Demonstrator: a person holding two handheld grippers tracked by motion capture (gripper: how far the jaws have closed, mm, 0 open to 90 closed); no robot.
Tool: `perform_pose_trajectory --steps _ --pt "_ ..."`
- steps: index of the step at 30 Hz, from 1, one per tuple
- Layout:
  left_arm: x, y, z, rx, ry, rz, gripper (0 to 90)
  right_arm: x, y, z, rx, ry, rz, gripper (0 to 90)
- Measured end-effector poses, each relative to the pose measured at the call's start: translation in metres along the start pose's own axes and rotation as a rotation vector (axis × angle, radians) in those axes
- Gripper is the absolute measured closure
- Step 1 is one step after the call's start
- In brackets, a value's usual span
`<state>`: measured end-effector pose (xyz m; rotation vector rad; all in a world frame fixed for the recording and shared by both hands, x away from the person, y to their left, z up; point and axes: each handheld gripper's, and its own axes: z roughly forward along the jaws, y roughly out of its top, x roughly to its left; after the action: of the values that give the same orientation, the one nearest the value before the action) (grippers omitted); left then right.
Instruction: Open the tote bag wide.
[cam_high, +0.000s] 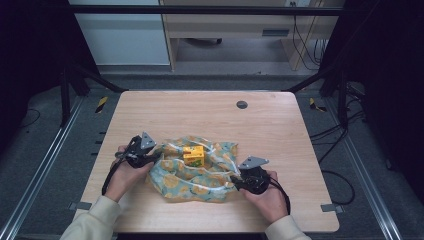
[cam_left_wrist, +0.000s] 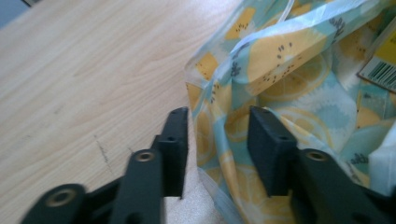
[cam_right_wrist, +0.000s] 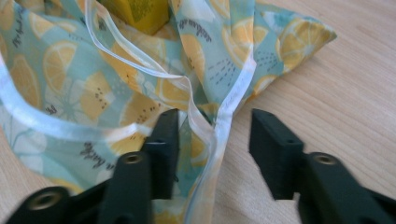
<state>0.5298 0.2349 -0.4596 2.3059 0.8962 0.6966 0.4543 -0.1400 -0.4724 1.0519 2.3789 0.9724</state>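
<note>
Your lemon-print bag (cam_high: 200, 175) lies crumpled on the bench (cam_high: 280, 130), near the front edge and about midway between the side edges, with a yellow carton (cam_high: 193, 155) standing in its open mouth. Your left gripper (cam_high: 150, 159) sits at the bag's left end; its jaws stand partly open with a fold of the fabric (cam_left_wrist: 219, 126) between them, not pinched. Your right gripper (cam_high: 239, 184) sits at the bag's right end, jaws likewise partly open, the white-trimmed hem (cam_right_wrist: 219, 135) running through the gap, loose. Neither has hold of anything.
</note>
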Motion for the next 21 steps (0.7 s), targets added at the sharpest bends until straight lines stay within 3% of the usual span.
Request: perform_pose_trajectory --steps 5,9,16,21 --pt "-0.002 0.008 -0.008 -0.052 -0.011 -0.038 38.0 0.003 0.004 -0.003 -0.027 -0.018 0.011 25.3" --pt "-0.006 0.014 -0.014 -0.084 -0.03 -0.062 26.7 0.005 0.009 -0.01 -0.076 -0.03 0.019 15.3" --pt "-0.011 0.022 -0.03 -0.126 -0.052 -0.077 17.8 0.006 0.015 -0.022 -0.171 -0.058 0.018 9.0" --pt "-0.012 0.023 -0.041 -0.134 -0.066 -0.074 12.9 -0.001 0.012 -0.028 -0.19 -0.075 0.038 5.5"
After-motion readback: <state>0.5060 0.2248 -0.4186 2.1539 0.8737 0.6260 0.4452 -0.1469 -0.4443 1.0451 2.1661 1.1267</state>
